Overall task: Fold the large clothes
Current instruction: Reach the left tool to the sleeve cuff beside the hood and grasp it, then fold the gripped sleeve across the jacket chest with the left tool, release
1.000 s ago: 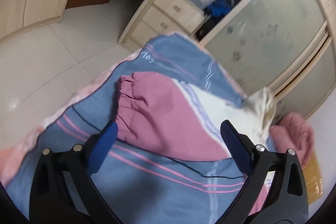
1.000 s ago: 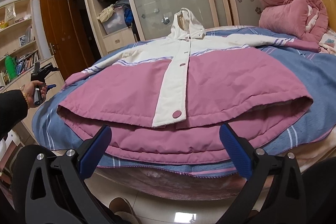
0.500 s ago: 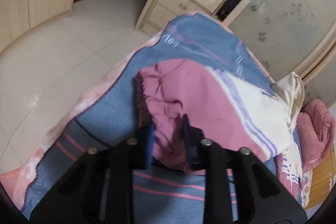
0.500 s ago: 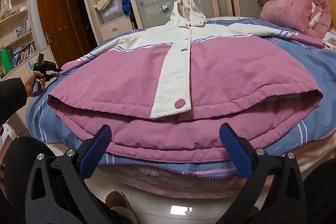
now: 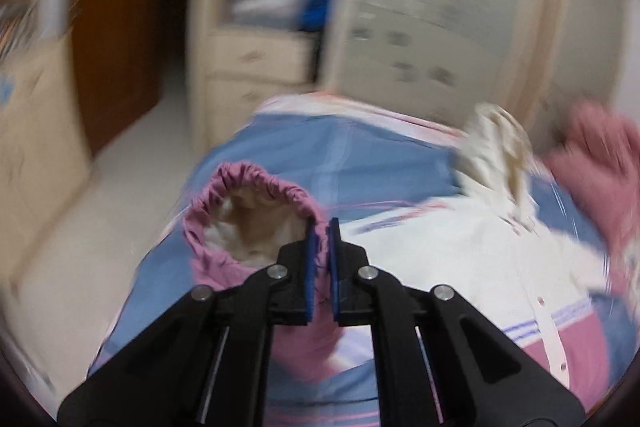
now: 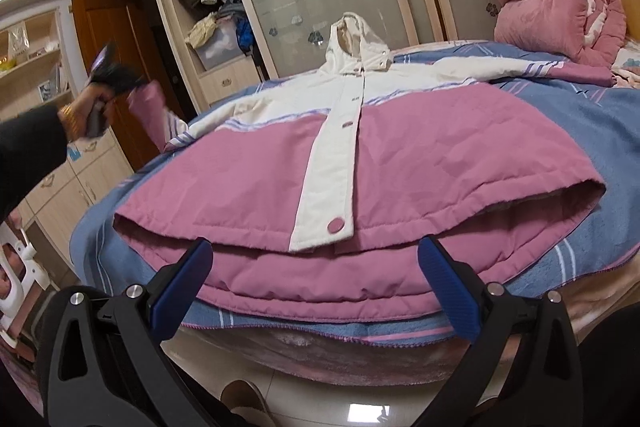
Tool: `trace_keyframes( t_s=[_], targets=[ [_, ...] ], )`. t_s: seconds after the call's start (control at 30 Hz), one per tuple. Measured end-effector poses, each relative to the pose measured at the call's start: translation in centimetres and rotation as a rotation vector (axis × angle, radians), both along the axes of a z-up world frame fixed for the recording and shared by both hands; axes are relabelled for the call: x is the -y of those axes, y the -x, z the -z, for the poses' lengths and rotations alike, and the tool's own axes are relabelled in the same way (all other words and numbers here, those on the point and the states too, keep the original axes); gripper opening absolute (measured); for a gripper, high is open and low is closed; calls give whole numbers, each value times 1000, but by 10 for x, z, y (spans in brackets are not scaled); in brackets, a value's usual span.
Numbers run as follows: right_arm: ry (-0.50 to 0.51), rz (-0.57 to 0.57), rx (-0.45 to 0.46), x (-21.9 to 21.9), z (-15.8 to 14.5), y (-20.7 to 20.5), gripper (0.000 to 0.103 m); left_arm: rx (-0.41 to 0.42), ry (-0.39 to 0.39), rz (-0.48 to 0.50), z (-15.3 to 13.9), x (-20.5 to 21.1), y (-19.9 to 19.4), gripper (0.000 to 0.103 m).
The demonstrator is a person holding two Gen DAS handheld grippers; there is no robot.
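Now my left gripper (image 5: 322, 259) pinches the cuff (image 5: 256, 187), lifted off the bed (image 6: 600, 131); my right gripper (image 6: 316, 287) gapes empty by the coat (image 6: 400, 155) hem.

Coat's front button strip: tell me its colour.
Cream-white, with a pink snap at the bottom, on the coat's front button strip; clearest in the right wrist view.

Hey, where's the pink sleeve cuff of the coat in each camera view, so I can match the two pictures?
Left wrist view: the sleeve cuff is centre-left, its opening facing the camera, its edge pinched in the left tool.
Right wrist view: the cuff is at far left, lifted off the bed.
Shared landmark: the coat's cream hood, right of centre in the left view, top centre in the right.
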State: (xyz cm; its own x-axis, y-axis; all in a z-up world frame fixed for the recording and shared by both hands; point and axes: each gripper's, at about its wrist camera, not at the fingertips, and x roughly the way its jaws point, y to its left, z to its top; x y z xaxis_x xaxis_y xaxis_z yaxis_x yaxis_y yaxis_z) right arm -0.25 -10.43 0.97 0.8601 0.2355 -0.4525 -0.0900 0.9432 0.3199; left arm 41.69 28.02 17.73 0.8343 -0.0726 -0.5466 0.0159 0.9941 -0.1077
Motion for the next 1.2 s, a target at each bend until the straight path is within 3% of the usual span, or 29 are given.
trace_keyframes(
  t_s=[0.07,0.13,0.2,0.27,0.3,0.33,0.37,0.4,0.47,0.5,0.53,0.63,0.77,0.9,0.97,1.1,1.2],
  targets=[
    [-10,5,7,5,-2,2,102,21,-112,104,-16,86,-16,5],
    [-25,6,6,9,-3,3,102,24,-135,188,-18,159,-30,4],
    [-31,6,2,12,-4,4,102,10,-143,255,-7,220,-42,1],
    [-46,5,-1,15,-4,4,102,-33,-168,301,24,286,-54,4],
    [-51,5,-2,16,-4,5,102,-51,-171,311,37,304,-56,13],
    [-53,2,-4,17,-5,6,102,-85,-174,329,60,331,-58,31],
    [-54,-1,-4,18,-5,7,102,-112,-183,349,81,350,-56,82],
    [-55,-4,-5,18,-6,8,102,-118,-196,364,96,362,-52,100],
    [-60,-7,-7,20,-7,9,102,-114,-242,402,129,391,-29,100],
    [-65,-8,-5,22,-8,10,102,-119,-224,415,134,391,-20,100],
    [-66,-8,-2,23,-9,11,102,-119,-158,437,136,391,-4,100],
    [-60,5,0,27,-10,11,102,-35,-22,457,123,368,63,100],
    [-56,33,3,35,-10,11,102,120,37,398,100,319,170,101],
    [-18,70,14,37,-9,13,102,221,11,304,94,280,261,101],
    [11,96,31,37,-8,15,102,208,-2,257,97,265,297,101],
    [95,147,75,36,-8,17,102,157,-11,131,120,245,333,101],
    [134,179,95,38,-7,15,102,99,2,130,146,241,346,101]
  ],
)
